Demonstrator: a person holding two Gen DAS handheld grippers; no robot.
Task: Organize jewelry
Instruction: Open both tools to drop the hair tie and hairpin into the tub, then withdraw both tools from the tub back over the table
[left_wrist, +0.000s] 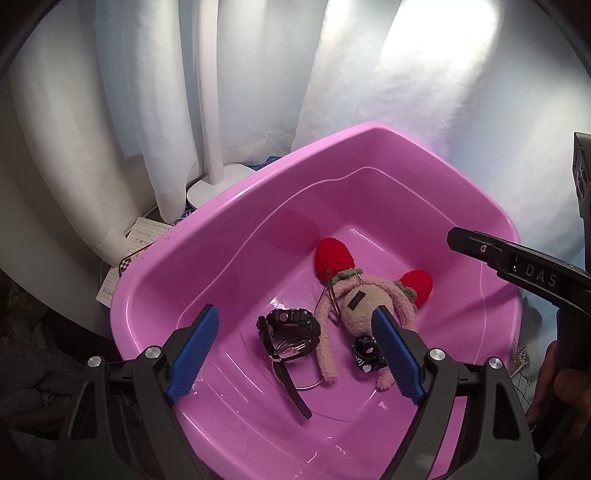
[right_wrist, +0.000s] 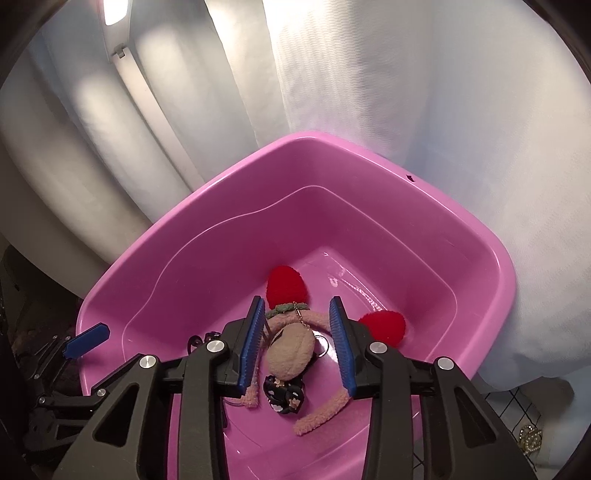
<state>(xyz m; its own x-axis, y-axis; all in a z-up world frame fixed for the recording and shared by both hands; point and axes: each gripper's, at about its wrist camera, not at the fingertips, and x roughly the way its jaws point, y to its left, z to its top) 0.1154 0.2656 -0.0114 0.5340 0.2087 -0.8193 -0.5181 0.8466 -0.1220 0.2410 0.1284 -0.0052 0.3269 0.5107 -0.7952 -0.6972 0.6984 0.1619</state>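
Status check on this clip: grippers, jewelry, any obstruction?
Left gripper open, empty. Right gripper open over plush charm. Watch and charm lie in pink tub. Nothing in the way.

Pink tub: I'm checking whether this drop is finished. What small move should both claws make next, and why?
Probably lift both claws straight up out of the tub. The watch and plush toy lie on its floor. The left claw stands open, and the right claw brackets the toy without pressing it.
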